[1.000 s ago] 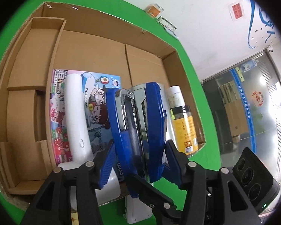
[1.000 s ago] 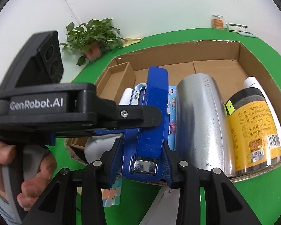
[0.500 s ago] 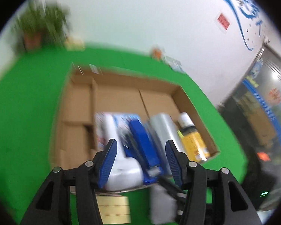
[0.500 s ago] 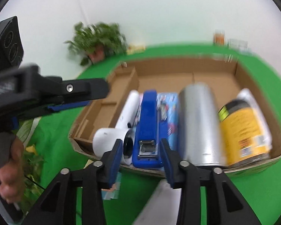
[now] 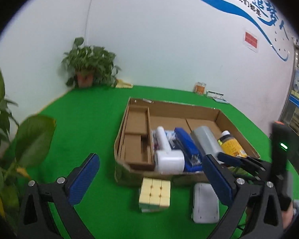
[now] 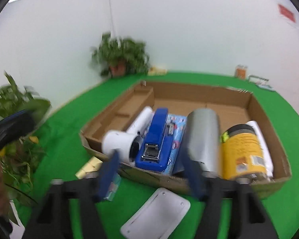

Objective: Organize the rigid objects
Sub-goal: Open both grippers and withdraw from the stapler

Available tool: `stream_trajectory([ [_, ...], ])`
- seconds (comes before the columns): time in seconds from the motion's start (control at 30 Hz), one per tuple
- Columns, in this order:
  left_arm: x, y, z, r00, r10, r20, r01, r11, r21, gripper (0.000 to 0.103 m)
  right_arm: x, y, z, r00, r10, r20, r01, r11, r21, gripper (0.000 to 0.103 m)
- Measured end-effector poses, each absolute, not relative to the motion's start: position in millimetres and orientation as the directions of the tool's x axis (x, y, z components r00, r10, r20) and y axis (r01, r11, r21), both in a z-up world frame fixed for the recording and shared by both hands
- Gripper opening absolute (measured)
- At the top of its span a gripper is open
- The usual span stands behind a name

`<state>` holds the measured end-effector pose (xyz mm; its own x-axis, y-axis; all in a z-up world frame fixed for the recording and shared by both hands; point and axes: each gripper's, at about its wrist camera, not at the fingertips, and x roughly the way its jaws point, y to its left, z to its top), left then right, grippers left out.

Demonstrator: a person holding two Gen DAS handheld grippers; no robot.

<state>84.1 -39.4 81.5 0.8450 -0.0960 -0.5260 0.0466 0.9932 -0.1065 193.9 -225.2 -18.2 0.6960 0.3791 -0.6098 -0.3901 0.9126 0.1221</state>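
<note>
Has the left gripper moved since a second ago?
Yes. The left gripper backed away from the cardboard box, and its jaws have just been opening, gripping nothing.

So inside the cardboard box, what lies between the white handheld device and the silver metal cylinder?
The blue stapler, lying on a colourful printed card; the right wrist view shows it best, between the white handheld device and silver metal cylinder.

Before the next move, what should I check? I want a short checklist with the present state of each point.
1. left gripper empty: ok; its jaws have just been opening, nothing between them.
2. blue stapler inside the cardboard box: ok.
3. cube put away: not ok; it lies on the green mat before the box.
4. white flat case put away: not ok; also outside the box.
5. Free room in the box: ok; the left compartments are bare.
</note>
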Motion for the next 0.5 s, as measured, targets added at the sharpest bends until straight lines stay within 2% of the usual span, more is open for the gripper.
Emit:
stream_trajectory([
  [0.03, 82.4, -38.6, 77.8, 0.841, -0.096, -0.532, 0.045, 0.993, -0.109, 0.102, 207.9, -219.5, -26.3, 0.660, 0.365, -0.657, -0.387, 0.914, 0.119, 0.006],
  [0.1, 78.3, -36.9, 72.5, 0.837, -0.094, -0.539, 0.040, 0.993, -0.111, 0.102, 227.6, -208.9, -40.8, 0.613, 0.358, -0.704, -0.382, 0.915, 0.133, 0.005],
  [0.27, 76.8, -29.7, 68.7, 0.840, -0.094, -0.535, 0.028, 0.991, -0.130, 0.102, 231.3, -197.5, -48.8, 0.589, 0.392, -0.707, -0.391, 0.904, 0.175, 0.006],
  [0.3, 76.9, -27.8, 68.2, 0.844, -0.091, -0.528, 0.026, 0.991, -0.130, 0.102, 223.3, -198.8, -44.3, 0.611, 0.383, -0.693, -0.385, 0.908, 0.163, 0.014],
  [0.33, 77.8, -26.5, 66.5, 0.846, -0.090, -0.525, 0.024, 0.991, -0.131, 0.102, 217.7, -200.3, -41.9, 0.628, 0.369, -0.685, -0.377, 0.914, 0.147, 0.044],
  [0.37, 79.5, -25.5, 63.8, 0.847, -0.091, -0.524, 0.022, 0.991, -0.135, 0.102, 205.6, -203.9, -38.9, 0.656, 0.345, -0.671, -0.363, 0.924, 0.121, 0.068],
  [0.4, 80.3, -24.5, 61.3, 0.848, -0.094, -0.521, 0.022, 0.989, -0.143, 0.102, 189.2, -211.3, -35.6, 0.694, 0.332, -0.639, -0.343, 0.933, 0.111, 0.103],
  [0.5, 86.4, -23.2, 51.0, 0.841, -0.090, -0.533, 0.003, 0.987, -0.161, 0.102, 148.2, -230.0, -31.9, 0.783, 0.292, -0.549, -0.303, 0.950, 0.073, 0.102],
])
